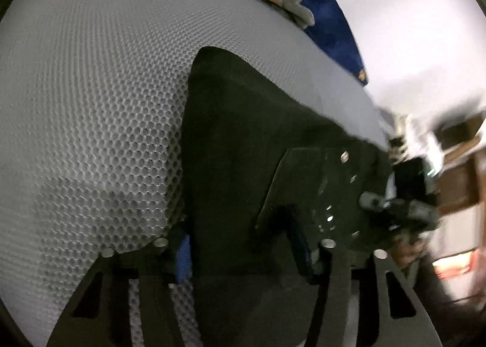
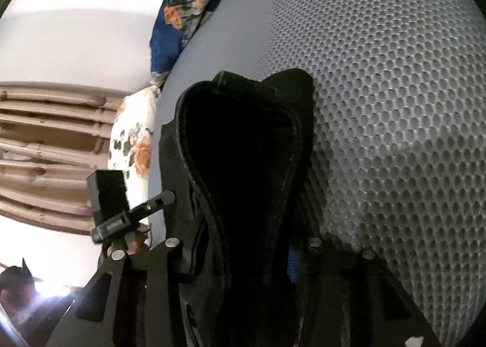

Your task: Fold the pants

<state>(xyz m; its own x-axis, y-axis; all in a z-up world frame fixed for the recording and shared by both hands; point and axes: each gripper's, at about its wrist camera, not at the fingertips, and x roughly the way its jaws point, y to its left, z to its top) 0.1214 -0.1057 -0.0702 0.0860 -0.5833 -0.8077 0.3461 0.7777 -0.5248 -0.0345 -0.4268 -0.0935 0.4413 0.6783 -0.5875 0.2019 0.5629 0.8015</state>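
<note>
Black pants (image 2: 243,164) sit bunched on the grey mesh bed (image 2: 395,104), pinched by both the left gripper (image 1: 243,259) and right gripper (image 2: 243,253), not yet folded flat.

One black pants (image 1: 243,122), one mesh mattress (image 1: 91,104), one floral blanket (image 2: 182,1).

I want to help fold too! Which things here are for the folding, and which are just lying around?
For the folding:
black pants
left gripper
right gripper
grey mesh mat they lie on

Just lying around:
blue flowered cloth at the mat's far edge
white flowered pillow
beige curtain
</note>
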